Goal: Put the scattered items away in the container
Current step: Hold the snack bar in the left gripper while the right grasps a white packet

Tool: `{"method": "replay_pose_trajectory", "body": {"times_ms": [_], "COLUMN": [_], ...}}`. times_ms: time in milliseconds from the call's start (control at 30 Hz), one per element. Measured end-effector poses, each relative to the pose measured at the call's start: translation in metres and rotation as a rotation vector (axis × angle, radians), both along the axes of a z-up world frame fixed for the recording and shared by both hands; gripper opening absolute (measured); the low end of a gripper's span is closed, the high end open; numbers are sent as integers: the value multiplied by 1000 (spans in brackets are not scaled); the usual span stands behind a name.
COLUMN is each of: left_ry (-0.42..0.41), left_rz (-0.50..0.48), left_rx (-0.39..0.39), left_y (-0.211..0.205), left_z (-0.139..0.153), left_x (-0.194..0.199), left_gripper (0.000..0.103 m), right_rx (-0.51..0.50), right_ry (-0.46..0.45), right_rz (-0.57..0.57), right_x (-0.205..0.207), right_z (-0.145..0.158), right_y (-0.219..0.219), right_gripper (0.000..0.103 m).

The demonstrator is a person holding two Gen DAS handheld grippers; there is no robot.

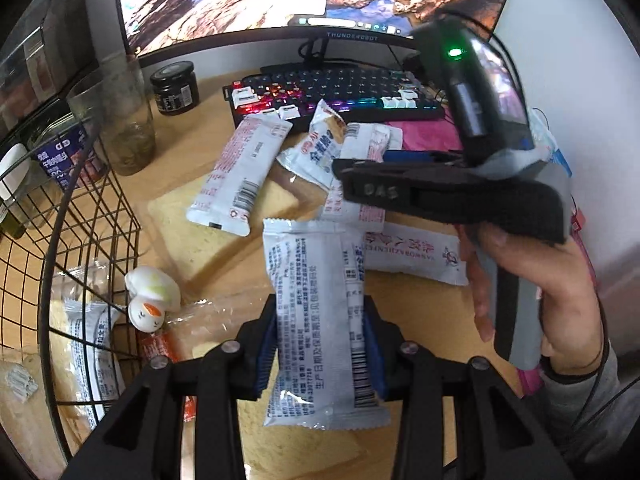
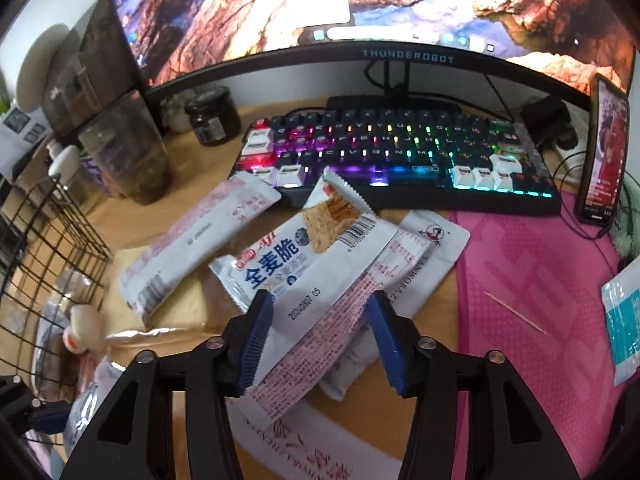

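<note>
My left gripper (image 1: 320,344) is shut on a white snack packet (image 1: 316,300), which it holds upright above the desk. The black wire basket (image 1: 60,216) stands at the left with a packet (image 1: 90,360) and bagged bread inside. My right gripper (image 2: 320,332) is open, its jaws on either side of a white packet with pink print (image 2: 340,280), the pads apart from it. That packet lies on a pile with a wholewheat crisp packet (image 2: 276,268) and a long white one (image 2: 200,240). In the left wrist view a hand holds the right gripper (image 1: 344,168) low over the pile.
A lit keyboard (image 2: 400,152) and a monitor (image 2: 360,8) stand behind the pile. A glass (image 1: 124,128) and a dark jar (image 1: 176,88) sit beside the basket. Bagged bread (image 1: 216,240) and two small duck toys (image 1: 150,300) lie nearby. A pink mat (image 2: 520,300) and a phone (image 2: 604,152) are right.
</note>
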State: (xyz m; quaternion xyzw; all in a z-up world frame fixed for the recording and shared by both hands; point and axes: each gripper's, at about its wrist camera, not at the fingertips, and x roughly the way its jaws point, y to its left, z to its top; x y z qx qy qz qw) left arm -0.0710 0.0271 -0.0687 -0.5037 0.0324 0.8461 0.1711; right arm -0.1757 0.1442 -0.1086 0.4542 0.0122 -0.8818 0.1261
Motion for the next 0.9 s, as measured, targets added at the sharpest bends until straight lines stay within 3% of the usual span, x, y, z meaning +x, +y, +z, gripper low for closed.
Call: {"method": "replay_pose_trajectory", "body": {"times_ms": [167, 300, 367, 400, 433, 500, 633, 900], "left_ry": [-3, -10, -7, -6, -7, -4, 4, 35], "left_rz": [-1, 16, 21, 24, 27, 28, 28, 45], "left_rx": [-2, -1, -5, -8, -8, -8, -10, -9], "left_y": [1, -2, -3, -3, -4, -4, -3, -5], "left_z": [-4, -8, -8, -7, -8, -8, -6, 2], "left_x": [-3, -4, -2, -2, -2, -1, 0, 3], "left_gripper": [43, 43, 43, 43, 43, 43, 43, 43], "right_rx": [14, 83, 50, 34, 35, 22, 24, 21], "right_ry": [2, 2, 18, 18, 21, 19, 31, 87], "right_rz": [-2, 28, 36, 38, 44, 37, 34, 45], "right_x": [-6, -6, -3, -2, -1, 5, 18, 65], "right_z": [-4, -9, -8, -7, -6, -2, 5, 35], "right_y": [-2, -18, -16, -12, -10, -3, 9, 24], "right_gripper": [62, 75, 70, 63, 49, 34, 17, 15]}}
